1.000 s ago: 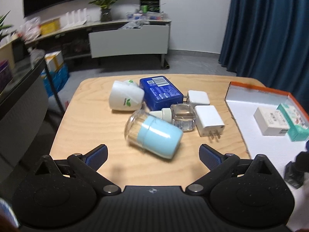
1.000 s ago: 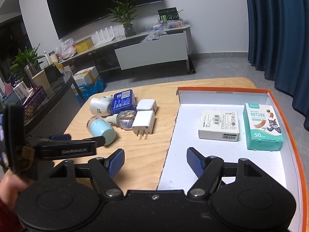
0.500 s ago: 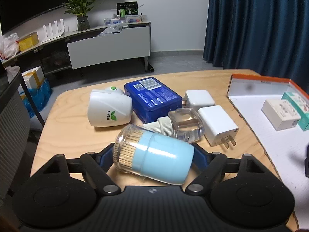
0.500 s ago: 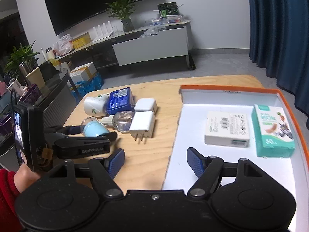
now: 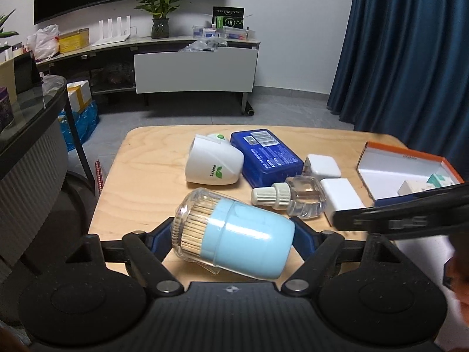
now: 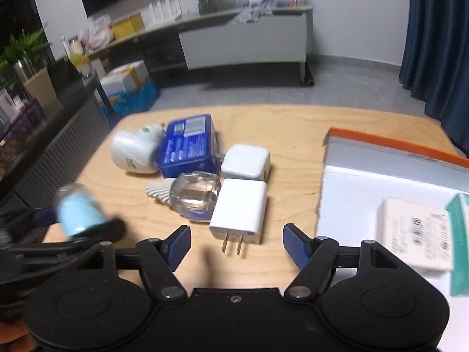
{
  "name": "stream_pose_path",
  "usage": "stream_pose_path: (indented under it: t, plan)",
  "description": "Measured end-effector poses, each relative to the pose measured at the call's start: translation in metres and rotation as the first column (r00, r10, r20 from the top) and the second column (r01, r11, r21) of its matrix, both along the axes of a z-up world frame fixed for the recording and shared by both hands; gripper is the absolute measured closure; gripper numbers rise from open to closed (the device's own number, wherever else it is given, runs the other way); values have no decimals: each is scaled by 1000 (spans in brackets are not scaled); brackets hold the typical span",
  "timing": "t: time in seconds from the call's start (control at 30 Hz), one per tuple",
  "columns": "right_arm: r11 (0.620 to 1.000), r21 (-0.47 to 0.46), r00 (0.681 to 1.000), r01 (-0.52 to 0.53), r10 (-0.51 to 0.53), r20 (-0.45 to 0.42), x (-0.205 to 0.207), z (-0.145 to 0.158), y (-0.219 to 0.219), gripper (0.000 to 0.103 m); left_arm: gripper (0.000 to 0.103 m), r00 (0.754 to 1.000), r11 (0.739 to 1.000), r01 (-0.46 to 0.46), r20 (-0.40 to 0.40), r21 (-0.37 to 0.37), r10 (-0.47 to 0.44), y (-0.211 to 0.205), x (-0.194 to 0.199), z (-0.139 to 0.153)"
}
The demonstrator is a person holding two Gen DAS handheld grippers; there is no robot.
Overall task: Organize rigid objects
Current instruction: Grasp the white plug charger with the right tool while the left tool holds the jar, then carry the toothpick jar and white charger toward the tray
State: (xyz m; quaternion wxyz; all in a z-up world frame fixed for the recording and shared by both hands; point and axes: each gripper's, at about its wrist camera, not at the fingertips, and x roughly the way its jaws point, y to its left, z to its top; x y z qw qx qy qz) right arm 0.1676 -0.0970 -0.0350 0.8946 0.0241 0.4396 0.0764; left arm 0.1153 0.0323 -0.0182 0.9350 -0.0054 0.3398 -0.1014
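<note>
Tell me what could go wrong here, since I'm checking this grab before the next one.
1. The toothpick jar lies sideways in the left gripper; round and smooth, it might roll or slip, and its clear lid could loosen.
2. The right gripper, open, nears the charger, which touches the clear bottle; a finger could knock the bottle rolling.
3. The charger's prongs point at the gripper and might snag.

White plug-in device, lying on the bench: the word "SUPERB" in green capitals beside a green leaf emblem. Blue box: a white barcode label and lines of white print, too small to read. Print on the remaining objects is blurred and illegible.
</note>
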Motion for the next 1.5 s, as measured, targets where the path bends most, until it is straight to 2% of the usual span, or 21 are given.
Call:
stream_pose_path:
  t: [0.13,0.27,0.5,0.93,1.23,1.5]
  plan:
    - [1000,-5,1000,19,-19,5,15,-10,-1,20,21,1000,1000,8,7,-10,-7,0,3,-2]
    - [999,-49,999,8,-6,33,18,-11,7,51,21,1000,1000,-4,-1,-21,4,1,6,-6]
    - [999,-34,999,18,-16,51,-5,0,6,53,21,1000,1000,-23,3,-19,23,3,1,-1]
    - [999,44,989,9,-15,146,-94,61,-3,53,21,998,998,-66,14,-24,66,-10,-47,32]
    - [999,25,981,35,-39,192,-151,78,-17,53,21,998,997,-67,18,-33,68,-27,-79,45]
    - [999,8,973,38,-39,226,-176,88,-24,53,21,998,998,-49,26,-30,50,-41,-95,48]
